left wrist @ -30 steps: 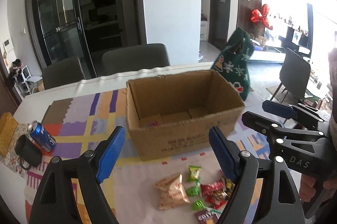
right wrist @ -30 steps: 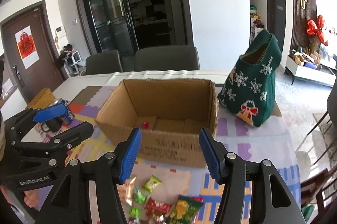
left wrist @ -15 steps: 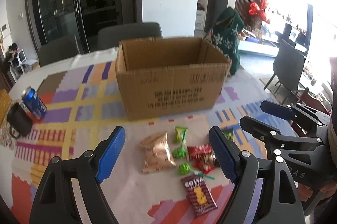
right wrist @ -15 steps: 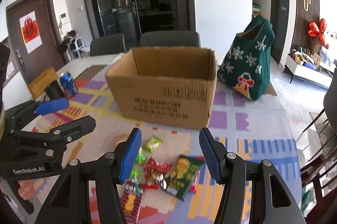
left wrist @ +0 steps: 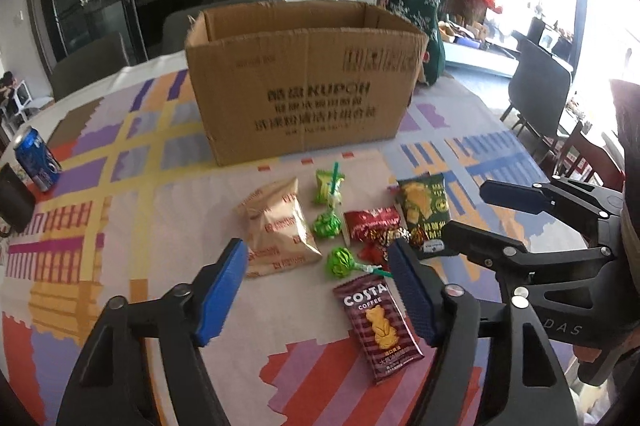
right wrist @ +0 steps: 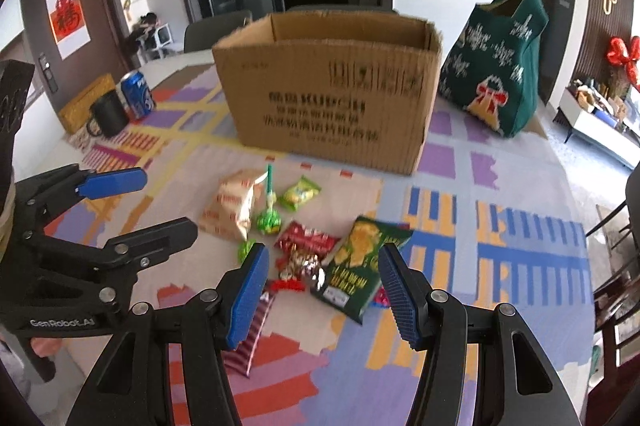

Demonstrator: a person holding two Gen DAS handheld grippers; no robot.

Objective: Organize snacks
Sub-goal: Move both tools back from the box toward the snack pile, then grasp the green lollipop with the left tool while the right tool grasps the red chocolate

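Observation:
An open cardboard box (left wrist: 304, 98) stands on the patterned tablecloth. In front of it lies a cluster of snacks: a tan bag (left wrist: 276, 226), a green chips bag (right wrist: 358, 262), a red packet (left wrist: 372, 222), a dark Costa pack (left wrist: 380, 326), and green lollipops (left wrist: 340, 262). My left gripper (left wrist: 316, 250) hovers over the tan bag and lollipops; its jaws are closing and the pads press on nothing. My right gripper (right wrist: 323, 252) is open above the red packet and chips bag. Each gripper also shows at the side of the other's view.
A blue can (right wrist: 138, 94) and a black mug (right wrist: 108, 114) stand at the table's left side, beside a yellow box (right wrist: 84, 102). A green Christmas bag (right wrist: 500, 66) stands right of the box. Dark chairs ring the table.
Both grippers have come down and in toward the snack cluster, so the box now shows its side rather than its inside. The left jaws stand narrower than before.

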